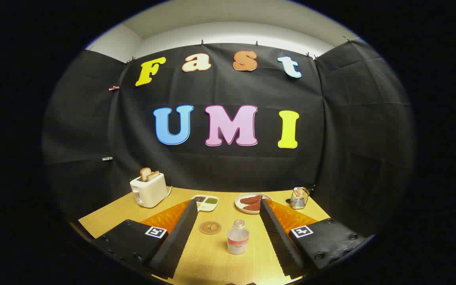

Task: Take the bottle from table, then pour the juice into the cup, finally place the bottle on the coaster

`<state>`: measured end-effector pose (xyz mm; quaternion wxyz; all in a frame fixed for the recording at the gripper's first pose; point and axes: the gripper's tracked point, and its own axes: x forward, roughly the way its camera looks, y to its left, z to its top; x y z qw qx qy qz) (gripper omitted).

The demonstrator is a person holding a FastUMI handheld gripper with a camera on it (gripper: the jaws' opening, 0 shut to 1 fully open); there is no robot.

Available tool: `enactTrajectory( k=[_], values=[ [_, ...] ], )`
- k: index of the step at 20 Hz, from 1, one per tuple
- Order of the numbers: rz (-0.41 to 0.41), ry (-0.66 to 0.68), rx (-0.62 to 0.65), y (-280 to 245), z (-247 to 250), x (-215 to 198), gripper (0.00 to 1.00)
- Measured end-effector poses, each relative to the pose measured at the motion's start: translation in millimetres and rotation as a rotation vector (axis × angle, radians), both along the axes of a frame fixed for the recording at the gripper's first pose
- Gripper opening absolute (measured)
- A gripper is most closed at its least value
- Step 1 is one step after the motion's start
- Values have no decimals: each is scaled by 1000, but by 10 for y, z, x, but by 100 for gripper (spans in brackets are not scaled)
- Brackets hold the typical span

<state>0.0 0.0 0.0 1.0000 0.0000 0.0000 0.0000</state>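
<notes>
The small clear plastic bottle (238, 237) stands upright on the light wooden table (216, 257), between the two fingers of the gripper (226, 206), which are spread wide and touch nothing.

The bottle has no cap on, and a little pale juice sits low inside; its label is too small to make out. Just beside it, towards the left finger, lies the round brown coaster (210, 227) with bare table around it. Beyond the fingers sit a white toaster (148, 190) with toast, a white tray with little sections (206, 202), partly hidden by the left fingertip, a white plate of brown food (252, 202) and a small wire basket (299, 198).
</notes>
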Motion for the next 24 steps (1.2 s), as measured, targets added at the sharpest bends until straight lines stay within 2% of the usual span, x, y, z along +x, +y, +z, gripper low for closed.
enactTrajectory(
  k=[10, 24],
  values=[
    [36, 13, -44, 89, -162, 137, 97],
    [21, 13, -27, 4, -221, 245, 97]
  ],
)
